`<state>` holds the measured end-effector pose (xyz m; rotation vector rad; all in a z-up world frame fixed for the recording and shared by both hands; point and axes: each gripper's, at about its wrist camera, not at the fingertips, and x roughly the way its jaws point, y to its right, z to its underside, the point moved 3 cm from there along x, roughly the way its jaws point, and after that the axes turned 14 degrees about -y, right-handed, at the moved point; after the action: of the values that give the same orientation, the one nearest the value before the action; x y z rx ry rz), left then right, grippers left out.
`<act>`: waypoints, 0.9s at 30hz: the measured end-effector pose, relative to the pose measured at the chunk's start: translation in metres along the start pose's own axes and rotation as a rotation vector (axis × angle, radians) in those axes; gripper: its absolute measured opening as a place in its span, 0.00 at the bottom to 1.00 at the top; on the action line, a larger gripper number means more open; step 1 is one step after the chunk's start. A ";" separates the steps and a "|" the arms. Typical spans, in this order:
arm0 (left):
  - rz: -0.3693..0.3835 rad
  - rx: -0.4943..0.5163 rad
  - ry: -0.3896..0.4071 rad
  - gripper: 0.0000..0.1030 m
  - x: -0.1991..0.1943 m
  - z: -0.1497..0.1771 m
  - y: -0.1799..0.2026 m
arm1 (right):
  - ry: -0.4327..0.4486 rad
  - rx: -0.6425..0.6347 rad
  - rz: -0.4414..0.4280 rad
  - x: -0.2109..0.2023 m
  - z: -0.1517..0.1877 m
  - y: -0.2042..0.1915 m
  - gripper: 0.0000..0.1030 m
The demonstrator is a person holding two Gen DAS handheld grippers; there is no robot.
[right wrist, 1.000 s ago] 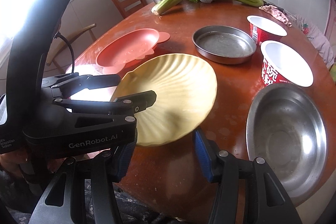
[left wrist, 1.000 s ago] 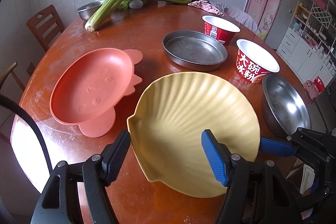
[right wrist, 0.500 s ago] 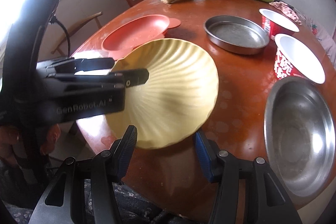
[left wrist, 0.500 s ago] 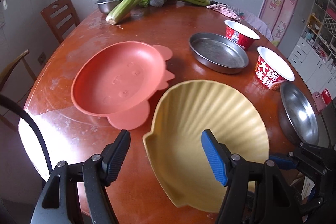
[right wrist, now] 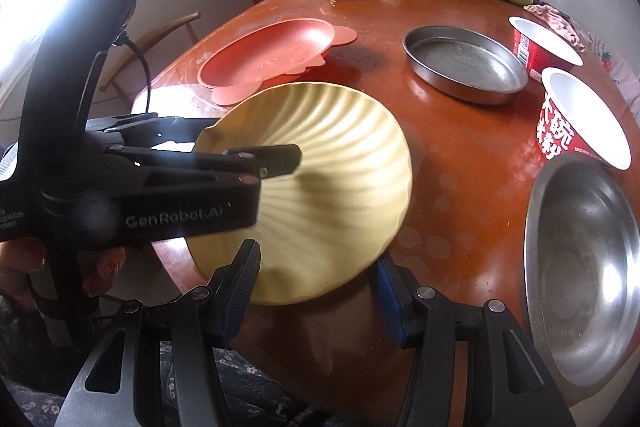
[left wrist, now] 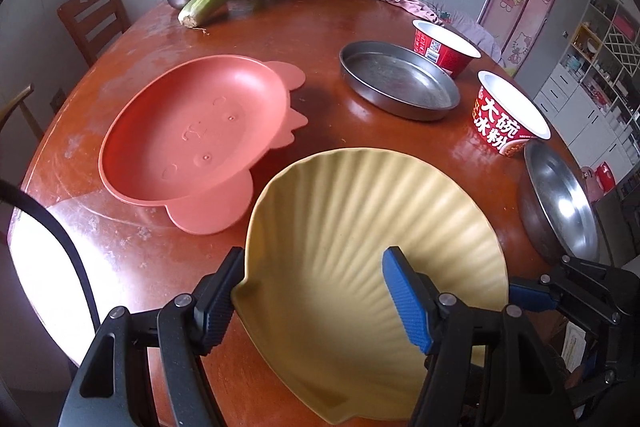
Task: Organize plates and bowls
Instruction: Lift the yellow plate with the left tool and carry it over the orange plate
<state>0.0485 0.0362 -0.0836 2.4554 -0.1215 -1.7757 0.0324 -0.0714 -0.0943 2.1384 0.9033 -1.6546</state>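
yellow shell plate (left wrist: 360, 227) is up off the table (left wrist: 132, 259), tilted, near my edge, just beside the pink animal plate (left wrist: 192, 131). it overlaps the pink foot tab in the left wrist view, and i can't tell if they touch.

left tool (left wrist: 315, 254): partly closed and gripping the plate at its narrow hinge end. one finger sits against the corner tab, the other lies across the ribbed inside. the right wrist view shows one finger over the top face and one behind the rim.

right tool (right wrist: 317, 255): nearly closed, jaws opening a bit. the plate's near rim is between them, but i can't tell if the pads press on it.

handling, my guess: it looks like stiff melamine or glazed ceramic, so no flex. it's wide and shallow, so the weight hangs well out from a rim pinch and it'll want to pivot. the surface is glossy and ribbed, so it's probably slick. pads bite better across a rib or at the flat hinge tabs than on the scalloped far edge. if it's ceramic it chips, so set it down flat, no drop.

best hold is the rim near the hinge. keep it level and don't squeeze the thin lip.

the steel bowl (right wrist: 580, 267) is close on the right, so a swing could clip it. the steel pan (left wrist: 400, 79) and noodle cups (left wrist: 512, 123) are further back, well apart.
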 end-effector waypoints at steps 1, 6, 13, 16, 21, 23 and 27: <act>-0.002 0.002 0.003 0.67 -0.001 -0.001 0.000 | 0.002 0.000 0.001 -0.001 0.000 0.000 0.57; -0.004 0.004 0.019 0.67 -0.010 -0.003 0.002 | 0.009 0.004 -0.008 -0.006 -0.003 0.002 0.57; -0.019 0.007 0.048 0.67 -0.026 -0.010 0.001 | 0.026 -0.001 -0.013 -0.018 -0.007 0.001 0.57; -0.036 -0.002 0.063 0.67 -0.033 -0.017 -0.005 | 0.037 -0.011 -0.016 -0.023 -0.013 -0.003 0.57; -0.049 -0.019 0.086 0.67 -0.044 -0.027 -0.015 | 0.063 -0.026 -0.019 -0.030 -0.027 -0.010 0.57; -0.055 -0.022 0.094 0.67 -0.048 -0.031 -0.018 | 0.069 -0.032 -0.018 -0.032 -0.034 -0.012 0.57; -0.060 -0.032 0.105 0.67 -0.053 -0.038 -0.027 | 0.078 -0.037 -0.019 -0.036 -0.048 -0.016 0.57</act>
<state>0.0679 0.0709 -0.0260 2.5485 -0.0097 -1.6536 0.0536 -0.0426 -0.0442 2.1890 0.9718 -1.5606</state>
